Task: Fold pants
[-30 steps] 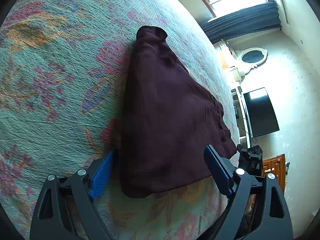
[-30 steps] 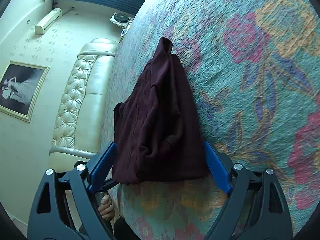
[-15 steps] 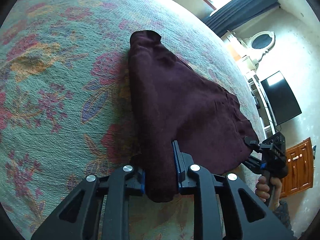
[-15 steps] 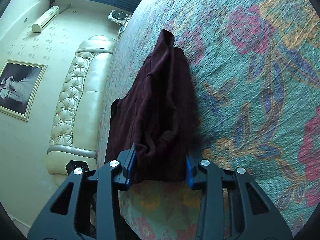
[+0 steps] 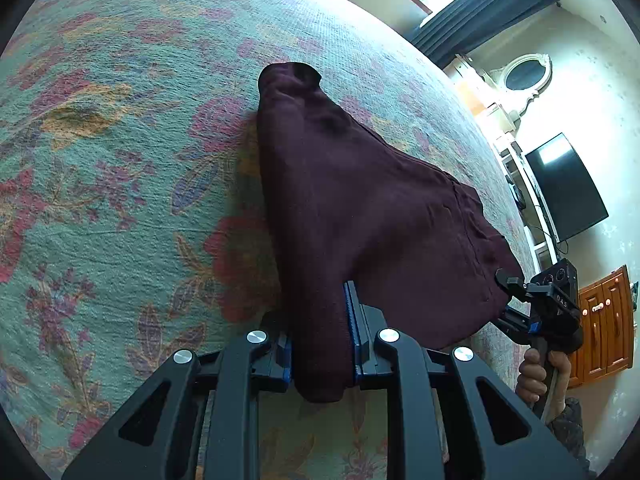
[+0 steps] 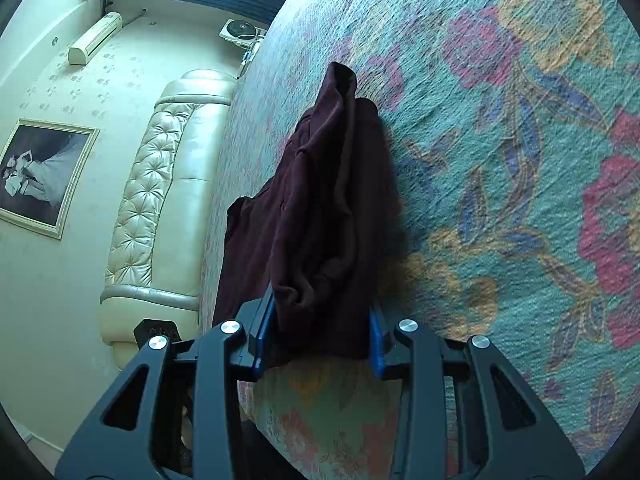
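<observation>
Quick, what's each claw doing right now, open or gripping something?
Left claw: closed on the near edge of the dark maroon pants.
Right claw: closed on a thicker bunch of the same pants.

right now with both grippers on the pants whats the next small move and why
Probably lift both near corners together and carry them toward the far end. The left gripper and right gripper are each clamped on the maroon pants, which lie flat on the floral bedspread.

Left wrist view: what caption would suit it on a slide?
Left gripper clamps the near corner of dark maroon pants on a floral bedspread.
</observation>
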`<state>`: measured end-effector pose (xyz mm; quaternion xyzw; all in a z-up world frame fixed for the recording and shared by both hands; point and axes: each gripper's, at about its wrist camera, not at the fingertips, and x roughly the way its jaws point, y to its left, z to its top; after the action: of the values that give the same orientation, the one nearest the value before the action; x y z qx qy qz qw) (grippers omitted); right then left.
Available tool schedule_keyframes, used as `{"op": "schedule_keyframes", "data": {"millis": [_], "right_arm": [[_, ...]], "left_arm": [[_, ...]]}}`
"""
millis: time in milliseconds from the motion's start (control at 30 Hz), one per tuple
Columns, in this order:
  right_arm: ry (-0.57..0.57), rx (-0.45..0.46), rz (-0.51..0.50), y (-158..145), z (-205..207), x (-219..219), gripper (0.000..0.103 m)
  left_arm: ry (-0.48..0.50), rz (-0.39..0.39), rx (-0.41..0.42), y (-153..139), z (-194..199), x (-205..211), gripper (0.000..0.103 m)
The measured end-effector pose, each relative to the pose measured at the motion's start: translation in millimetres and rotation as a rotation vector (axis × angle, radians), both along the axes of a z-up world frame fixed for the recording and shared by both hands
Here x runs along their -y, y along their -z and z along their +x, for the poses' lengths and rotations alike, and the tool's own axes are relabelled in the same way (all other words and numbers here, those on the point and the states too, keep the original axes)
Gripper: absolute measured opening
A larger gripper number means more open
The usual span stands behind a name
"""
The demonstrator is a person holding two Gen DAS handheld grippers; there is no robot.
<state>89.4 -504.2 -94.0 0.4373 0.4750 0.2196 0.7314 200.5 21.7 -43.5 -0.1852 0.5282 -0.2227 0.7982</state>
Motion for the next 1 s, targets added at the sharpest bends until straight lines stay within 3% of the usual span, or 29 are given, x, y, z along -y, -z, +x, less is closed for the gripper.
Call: {"op": "schedule_keyframes", "data": {"millis": [300,500,567,733,833,1000], "right_arm": [[-0.01,-0.006,0.023,7,-36,4,0.037],[-0.008,-0.015,0.044,18,-37,9,0.039],[-0.007,-0.017,0.055,19,-37,12,0.044],[0.017,-0.016,0.119,23,-43,29,0.055],[0.031,-0.012,0.129,22,-50,36,0.059],[0.056,-0.002,0.159,24,-59,43,0.063]], "left_arm": [[0.029,-0.017,-0.019,5,-14,-4,0.021],[0.038,-0.033,-0.012,12,-7,-6,0.024],[0.047,-0.045,-0.006,12,-3,-7,0.028],[0.013,-0.165,-0.052,23,1,-22,0.055],[-0.01,-0.246,-0.075,27,2,-29,0.061],[-0.011,-0.287,-0.073,28,3,-28,0.072]]}}
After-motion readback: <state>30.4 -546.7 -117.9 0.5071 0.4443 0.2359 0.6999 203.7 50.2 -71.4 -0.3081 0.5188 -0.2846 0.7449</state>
